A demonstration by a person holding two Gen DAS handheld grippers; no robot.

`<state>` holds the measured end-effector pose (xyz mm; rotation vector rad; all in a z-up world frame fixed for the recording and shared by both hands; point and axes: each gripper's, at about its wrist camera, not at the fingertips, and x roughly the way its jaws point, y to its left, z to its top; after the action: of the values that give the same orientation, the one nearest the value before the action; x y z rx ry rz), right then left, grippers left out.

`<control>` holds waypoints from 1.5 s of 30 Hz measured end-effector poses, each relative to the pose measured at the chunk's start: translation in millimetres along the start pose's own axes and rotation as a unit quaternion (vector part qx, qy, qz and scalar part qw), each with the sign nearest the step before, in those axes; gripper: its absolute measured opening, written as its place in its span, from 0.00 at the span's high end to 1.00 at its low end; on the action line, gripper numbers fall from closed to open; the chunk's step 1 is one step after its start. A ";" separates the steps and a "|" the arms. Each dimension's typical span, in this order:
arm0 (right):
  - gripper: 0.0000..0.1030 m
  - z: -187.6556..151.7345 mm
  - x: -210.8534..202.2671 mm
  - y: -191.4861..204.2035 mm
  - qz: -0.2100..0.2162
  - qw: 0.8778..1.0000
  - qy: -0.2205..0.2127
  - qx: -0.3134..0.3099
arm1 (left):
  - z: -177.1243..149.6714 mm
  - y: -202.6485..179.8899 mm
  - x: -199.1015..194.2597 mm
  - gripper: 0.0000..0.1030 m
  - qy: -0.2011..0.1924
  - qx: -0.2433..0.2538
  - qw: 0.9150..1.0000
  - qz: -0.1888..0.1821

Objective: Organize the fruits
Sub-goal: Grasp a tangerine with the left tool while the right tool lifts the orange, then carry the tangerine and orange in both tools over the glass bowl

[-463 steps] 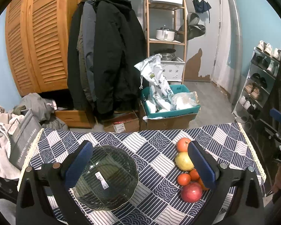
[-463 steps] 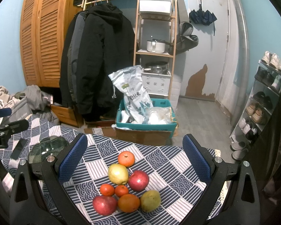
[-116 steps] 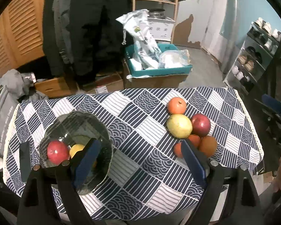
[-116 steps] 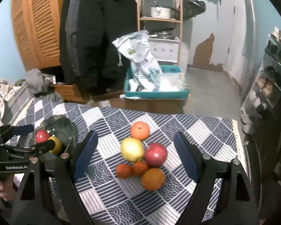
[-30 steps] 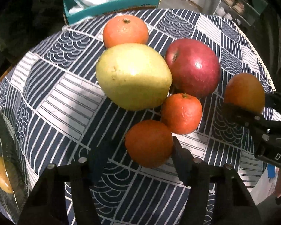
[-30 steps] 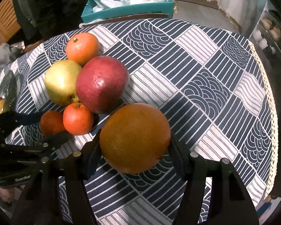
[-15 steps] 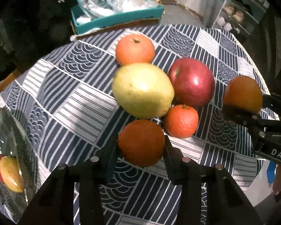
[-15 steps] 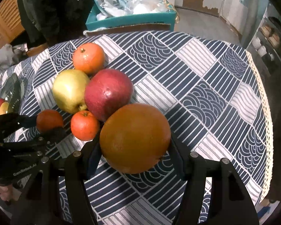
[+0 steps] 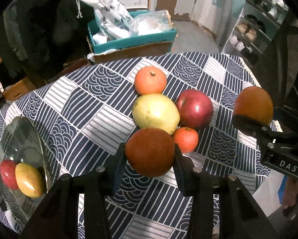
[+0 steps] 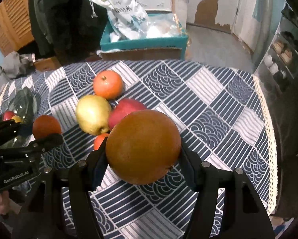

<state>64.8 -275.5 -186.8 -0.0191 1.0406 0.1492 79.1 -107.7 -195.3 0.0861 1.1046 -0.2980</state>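
Observation:
My left gripper (image 9: 149,156) is shut on a dark orange (image 9: 149,151) and holds it above the cloth. My right gripper (image 10: 143,155) is shut on a large orange (image 10: 143,146), also lifted; it shows in the left wrist view (image 9: 253,105). On the patterned tablecloth (image 9: 93,107) lie a yellow pear (image 9: 154,112), a red apple (image 9: 194,108), an orange (image 9: 150,80) and a small tangerine (image 9: 185,139). A glass bowl (image 9: 21,139) at the left holds a red apple (image 9: 6,174) and a yellow fruit (image 9: 29,180).
A teal box with plastic bags (image 9: 129,31) stands on the floor beyond the table. A shoe rack (image 9: 256,25) is at the right. Dark coats (image 10: 69,16) hang at the back left. The table's lace edge (image 10: 270,131) runs on the right.
Both grippers have risen and pulled back with their oranges, which now hang clear above the cloth. The fruits on the table have not moved.

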 end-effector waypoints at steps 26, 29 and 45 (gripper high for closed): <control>0.37 18.8 -88.8 39.2 0.036 0.994 -0.098 -0.029 | -3.1 16.2 -105.8 0.57 -0.089 -0.002 0.996 0.001; 0.37 20.2 -96.3 44.5 0.040 0.993 -0.106 -0.034 | -3.7 21.0 -116.0 0.57 -0.098 -0.007 0.995 0.000; 0.37 34.5 -125.6 74.1 0.068 0.987 -0.140 -0.050 | -9.4 50.5 -154.2 0.57 -0.133 -0.036 0.990 -0.005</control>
<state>22.2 -213.6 -57.2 -0.0173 0.7521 0.3193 21.2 -27.4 -66.4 -0.0228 0.8500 -0.2694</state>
